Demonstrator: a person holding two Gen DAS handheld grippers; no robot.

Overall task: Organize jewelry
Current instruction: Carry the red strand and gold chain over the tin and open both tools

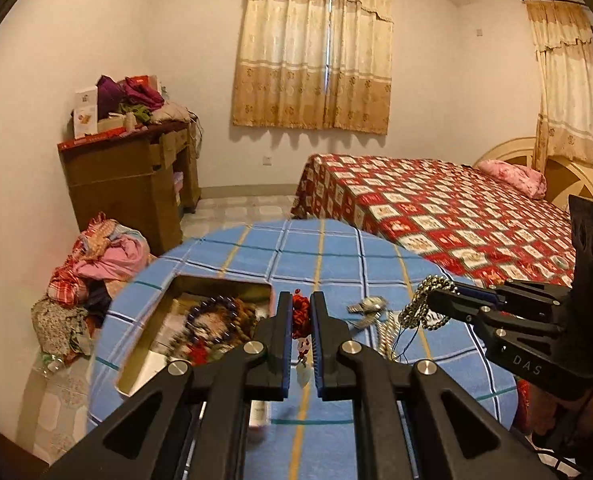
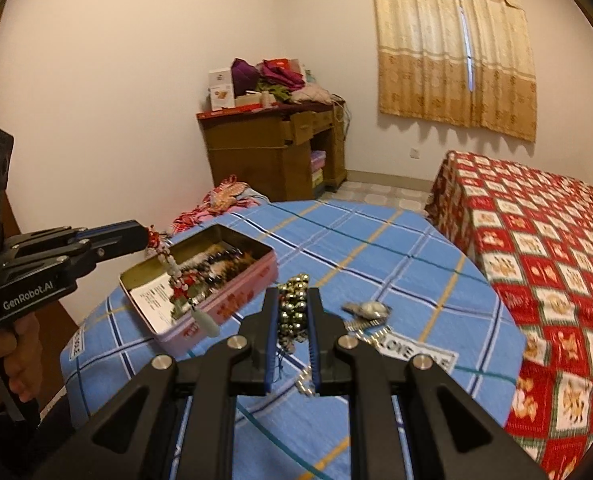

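Left wrist view, red strand: a red knotted bead strand [image 1: 301, 316] is pinched between the fingers of the left gripper [image 1: 301, 332], its pale pendant hanging below over the blue checked cloth.
Right wrist view, red strand: the same strand [image 2: 176, 276] dangles from the left gripper [image 2: 146, 236] over the open tin, the pale pendant reaching past the tin's near wall.
Brass beads: a bunch of brass-coloured beads [image 2: 292, 308] is clamped in the right gripper [image 2: 292, 320], lifted clear of the cloth, with a thin thread and a light chain trailing beneath.
Left fingers: nearly pressed together, only the strand between them.
Right fingers: close together, pinching the bead bunch; from the left wrist view the beads [image 1: 424, 304] spill around the tip of the right gripper [image 1: 440, 300].
Tin: a pink tin box [image 2: 232, 300] sits open on the cloth, holding dark purple beads [image 1: 212, 316], brown strands and a white card.
Watch: a metal wristwatch [image 2: 370, 310] lies on the cloth just right of the right gripper.
Table: a round table under a blue plaid cloth [image 2: 396, 248].
Hand: a person's hand [image 2: 20, 356] grips the left handle.
Around: a bed with a red patterned cover [image 1: 436, 216], a wooden desk piled with clothes [image 1: 136, 168], heaped clothes on the floor [image 1: 92, 272], beige curtains [image 1: 316, 52].
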